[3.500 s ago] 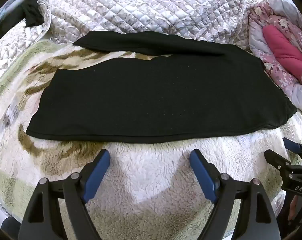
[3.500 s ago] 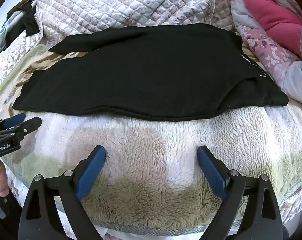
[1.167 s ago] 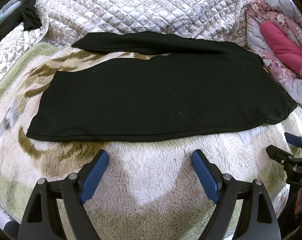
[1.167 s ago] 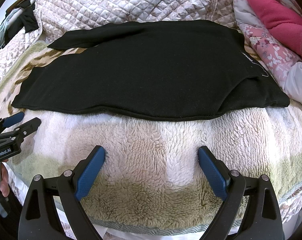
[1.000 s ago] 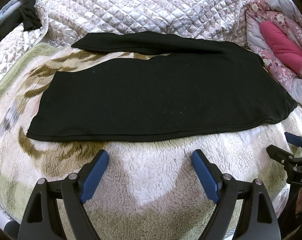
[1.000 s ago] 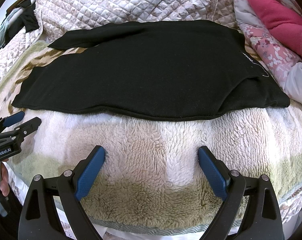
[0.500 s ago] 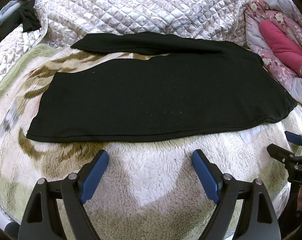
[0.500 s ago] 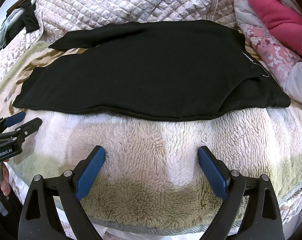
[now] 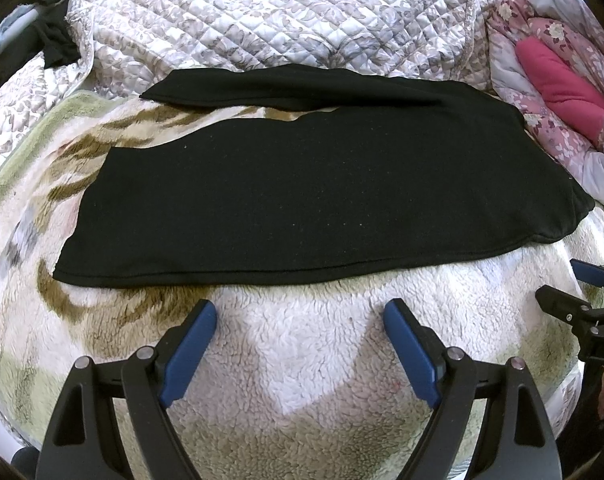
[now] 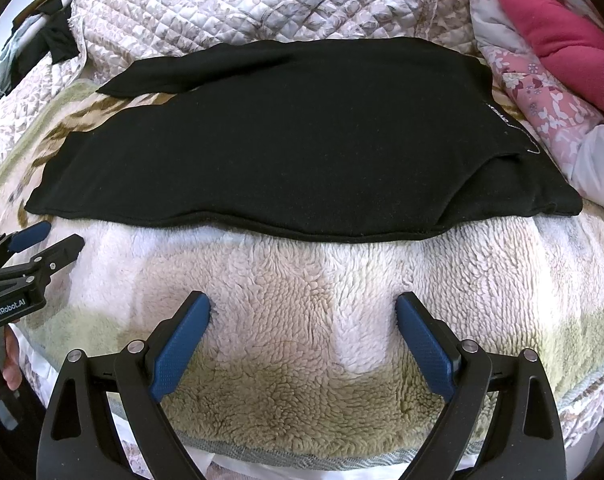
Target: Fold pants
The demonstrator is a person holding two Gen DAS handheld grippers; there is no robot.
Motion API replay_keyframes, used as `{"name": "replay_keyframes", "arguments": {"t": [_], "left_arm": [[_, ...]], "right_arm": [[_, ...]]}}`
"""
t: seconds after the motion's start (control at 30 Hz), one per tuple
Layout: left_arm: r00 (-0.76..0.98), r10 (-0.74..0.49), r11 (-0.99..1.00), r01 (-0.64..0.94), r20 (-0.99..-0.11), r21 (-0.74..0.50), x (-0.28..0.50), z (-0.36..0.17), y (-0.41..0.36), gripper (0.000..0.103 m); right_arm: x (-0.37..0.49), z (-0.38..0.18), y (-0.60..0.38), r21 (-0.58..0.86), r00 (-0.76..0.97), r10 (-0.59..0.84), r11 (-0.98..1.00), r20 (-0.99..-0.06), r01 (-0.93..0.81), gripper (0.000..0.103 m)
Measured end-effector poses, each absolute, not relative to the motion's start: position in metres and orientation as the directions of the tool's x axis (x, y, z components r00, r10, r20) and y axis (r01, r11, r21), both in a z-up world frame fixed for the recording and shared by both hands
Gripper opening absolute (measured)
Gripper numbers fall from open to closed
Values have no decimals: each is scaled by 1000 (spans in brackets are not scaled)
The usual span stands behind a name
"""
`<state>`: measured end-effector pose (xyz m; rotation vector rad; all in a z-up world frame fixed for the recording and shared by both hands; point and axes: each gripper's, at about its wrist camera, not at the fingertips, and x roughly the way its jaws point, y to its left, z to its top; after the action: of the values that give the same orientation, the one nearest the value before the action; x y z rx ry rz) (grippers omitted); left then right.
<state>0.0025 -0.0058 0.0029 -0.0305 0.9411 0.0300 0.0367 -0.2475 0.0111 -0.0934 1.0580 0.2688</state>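
The black knit pants (image 9: 322, 192) lie flat on the fluffy fleece blanket (image 9: 302, 340), probably spread for folding. The left gripper (image 9: 299, 320) and the right gripper (image 10: 302, 312) hover near the front hem, both wide open and empty

Black left gripper (image 9: 299, 318), right gripper (image 10: 303, 312); blue pads, silver screws.
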Motion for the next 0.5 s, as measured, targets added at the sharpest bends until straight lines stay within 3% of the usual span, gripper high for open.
{"name": "replay_keyframes", "arguments": {"t": [0.5], "left_arm": [[588,13,999,-36,-809,-9,2,1,-6,89]], "right_arm": [[39,13,-247,45,440,174,957,-881,-288,93]]}}
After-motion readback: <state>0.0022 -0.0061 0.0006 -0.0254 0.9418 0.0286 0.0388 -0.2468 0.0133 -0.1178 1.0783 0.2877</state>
